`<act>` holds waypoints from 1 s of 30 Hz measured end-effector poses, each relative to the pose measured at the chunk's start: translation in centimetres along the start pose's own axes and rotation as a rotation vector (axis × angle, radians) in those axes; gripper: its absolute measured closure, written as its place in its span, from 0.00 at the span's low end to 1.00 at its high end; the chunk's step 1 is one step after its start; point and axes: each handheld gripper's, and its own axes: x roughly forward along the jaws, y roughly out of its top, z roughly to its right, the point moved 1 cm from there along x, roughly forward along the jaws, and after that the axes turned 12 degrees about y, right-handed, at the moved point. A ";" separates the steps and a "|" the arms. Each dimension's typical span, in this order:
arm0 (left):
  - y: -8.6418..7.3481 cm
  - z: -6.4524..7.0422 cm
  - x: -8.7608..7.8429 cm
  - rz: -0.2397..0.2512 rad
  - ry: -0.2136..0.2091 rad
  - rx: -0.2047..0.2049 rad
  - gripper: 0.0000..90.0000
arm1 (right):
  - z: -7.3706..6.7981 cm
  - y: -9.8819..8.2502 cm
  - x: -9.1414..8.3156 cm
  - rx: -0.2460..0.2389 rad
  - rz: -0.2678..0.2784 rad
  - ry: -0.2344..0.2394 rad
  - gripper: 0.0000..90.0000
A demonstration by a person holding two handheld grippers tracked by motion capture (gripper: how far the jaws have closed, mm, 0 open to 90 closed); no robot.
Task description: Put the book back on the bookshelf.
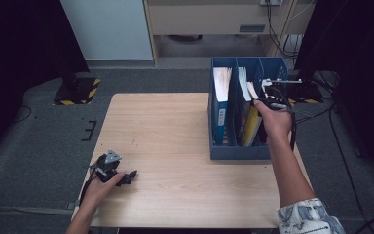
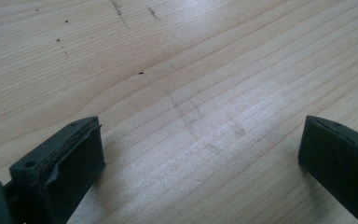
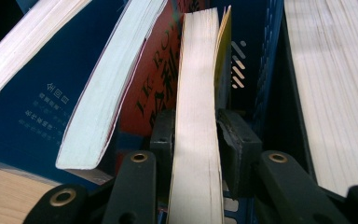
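Yellow book [image 3: 198, 116] stands pinched between the right gripper's [image 3: 196, 140] fingers; left gripper's [image 2: 200, 154] fingers spread.

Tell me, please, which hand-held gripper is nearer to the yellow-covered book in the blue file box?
Right. The right hand-held gripper is clamped on the yellow-covered book inside the blue file box; the left hand-held gripper rests far across the table.

My left gripper [image 1: 126, 178] sits at the lower left of the high view with bare table [image 1: 165, 131] all around it, free to pass up or right. At the upper right the blue file box [image 1: 233, 152] blocks me. Its 3 slots are crowded with leaning books [image 3: 98, 107], leaving my right gripper [image 3: 196, 140] only narrow gaps.
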 end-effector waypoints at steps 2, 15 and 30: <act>0.0 0.0 0.0 0.000 0.000 0.000 0.00 | 0.0 0.0 0.0 -0.001 -0.004 -0.002 0.77; 0.0 0.0 0.0 0.001 0.000 0.003 0.00 | 0.1 0.0 -0.1 0.004 -0.007 0.013 0.80; 0.0 0.0 0.0 0.001 0.000 0.003 0.00 | 0.5 0.6 -0.1 0.012 0.046 -0.027 0.83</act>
